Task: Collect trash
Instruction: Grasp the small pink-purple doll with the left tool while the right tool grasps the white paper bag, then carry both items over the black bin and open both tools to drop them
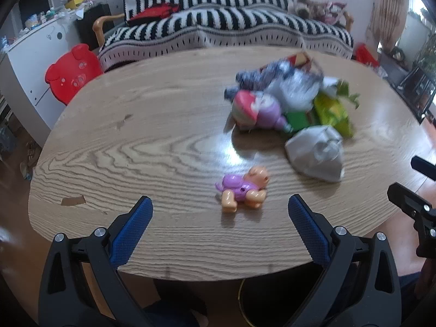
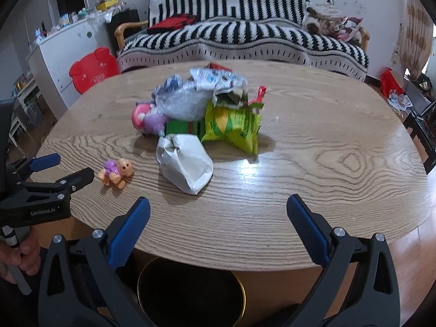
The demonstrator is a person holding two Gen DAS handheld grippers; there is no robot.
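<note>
Oval wooden table (image 2: 313, 169), crumpled white paper wrapper (image 2: 185, 163) at twelve o'clock; both left gripper (image 1: 220, 209) and right gripper (image 2: 218, 209) spread wide, ready for grabbing.

We see the left hand-held gripper (image 1: 220, 205): black plastic arms, silver screw heads, blue ribbed pads (image 1: 141, 215). The right hand-held gripper (image 2: 218, 204) looks the same. Bare fingers (image 2: 27, 256) grip a grey handle under a faint white logo.

Oval wood-grain table (image 2: 327, 163): bare surface right of and in front of the central heap of crumpled wrappers (image 2: 207, 109); left of the heap, a small purple-and-orange toy puppy (image 2: 115, 173) sits apart, bare wood beyond it.
</note>
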